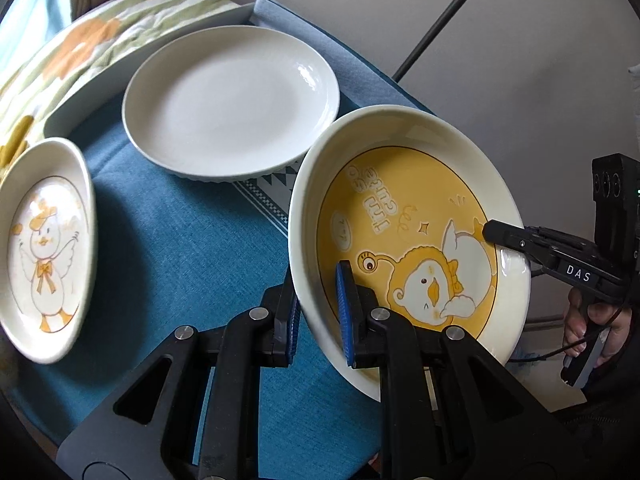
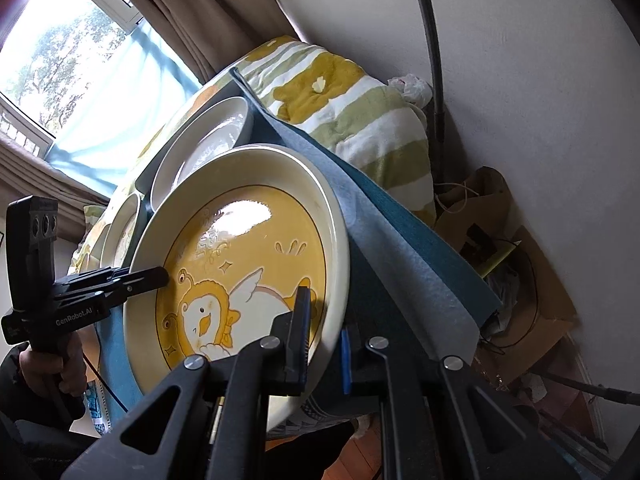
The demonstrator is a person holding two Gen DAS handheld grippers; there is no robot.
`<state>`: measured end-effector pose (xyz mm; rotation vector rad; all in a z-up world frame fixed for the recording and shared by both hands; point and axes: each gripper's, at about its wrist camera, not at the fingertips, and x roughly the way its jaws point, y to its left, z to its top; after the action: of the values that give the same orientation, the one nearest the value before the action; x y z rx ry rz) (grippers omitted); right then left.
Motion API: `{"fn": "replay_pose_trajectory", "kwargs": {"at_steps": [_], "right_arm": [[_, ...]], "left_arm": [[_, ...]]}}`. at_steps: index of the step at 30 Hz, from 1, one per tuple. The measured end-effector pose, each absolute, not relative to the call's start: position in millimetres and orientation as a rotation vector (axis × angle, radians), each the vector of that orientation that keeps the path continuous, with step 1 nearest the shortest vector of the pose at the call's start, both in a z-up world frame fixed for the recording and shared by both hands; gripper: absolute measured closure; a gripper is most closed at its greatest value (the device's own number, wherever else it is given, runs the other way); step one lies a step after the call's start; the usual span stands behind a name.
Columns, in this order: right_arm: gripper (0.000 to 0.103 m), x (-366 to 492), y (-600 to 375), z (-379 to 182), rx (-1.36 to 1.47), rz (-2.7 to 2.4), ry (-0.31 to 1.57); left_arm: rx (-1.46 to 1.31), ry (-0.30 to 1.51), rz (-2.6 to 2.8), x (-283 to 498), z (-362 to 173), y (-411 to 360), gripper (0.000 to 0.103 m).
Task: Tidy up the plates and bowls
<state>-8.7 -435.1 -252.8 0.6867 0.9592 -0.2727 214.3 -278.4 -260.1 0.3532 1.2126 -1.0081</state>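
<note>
A yellow duck plate [image 1: 408,232] with a cream rim is held tilted above the blue cloth [image 1: 180,248]. My left gripper [image 1: 320,312] is shut on its near rim, one blue pad inside and one under. My right gripper [image 1: 496,236] pinches the opposite rim. In the right wrist view the same plate [image 2: 240,272] is clamped by my right gripper [image 2: 324,344], and my left gripper [image 2: 152,276] grips the far rim. A plain white plate [image 1: 232,104] lies on the cloth behind. A small white duck plate [image 1: 44,248] lies at the left.
A white rectangular tray [image 1: 120,72] stands at the back left beside a striped green-and-yellow blanket [image 1: 80,40]. In the right wrist view the cloth's edge hangs off the table [image 2: 420,264], with cardboard and cables [image 2: 520,272] on the floor to the right.
</note>
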Motion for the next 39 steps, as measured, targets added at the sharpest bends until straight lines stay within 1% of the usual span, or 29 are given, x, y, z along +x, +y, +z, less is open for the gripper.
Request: {"fn": "replay_pose_trajectory", "kwargs": {"at_steps": [5, 11, 16, 21, 27, 33, 39], "right_arm": [[0.091, 0.3, -421.6, -227.6, 0.622, -0.197, 0.952], [0.091, 18.2, -393.6, -193.4, 0.502, -0.055, 0.947], [0.091, 39.3, -356.6, -185.1, 0.427, 0.101, 0.959], [0.091, 60.6, -309.9, -194.8, 0.359, 0.251, 1.004], [0.091, 83.0, -243.1, -220.6, 0.332, 0.378, 1.067], [0.091, 108.9, -190.9, -250.3, 0.300, 0.429, 1.117], [0.091, 131.8, -169.8, -272.9, 0.281, 0.416, 1.134]], "left_arm": [[0.280, 1.160, -0.928, 199.2, -229.3, -239.1, 0.089], [0.172, 1.102, -0.779, 175.6, -194.7, -173.3, 0.089], [0.086, 1.070, -0.621, 150.1, -181.0, -109.5, 0.089], [-0.004, 1.082, -0.466, 123.4, -187.8, -40.9, 0.089], [-0.066, 1.119, -0.331, 102.0, -209.4, 32.9, 0.089], [-0.115, 1.158, -0.276, 120.8, -241.0, 70.8, 0.089], [-0.155, 1.171, -0.286, 140.1, -272.4, 89.9, 0.089]]}}
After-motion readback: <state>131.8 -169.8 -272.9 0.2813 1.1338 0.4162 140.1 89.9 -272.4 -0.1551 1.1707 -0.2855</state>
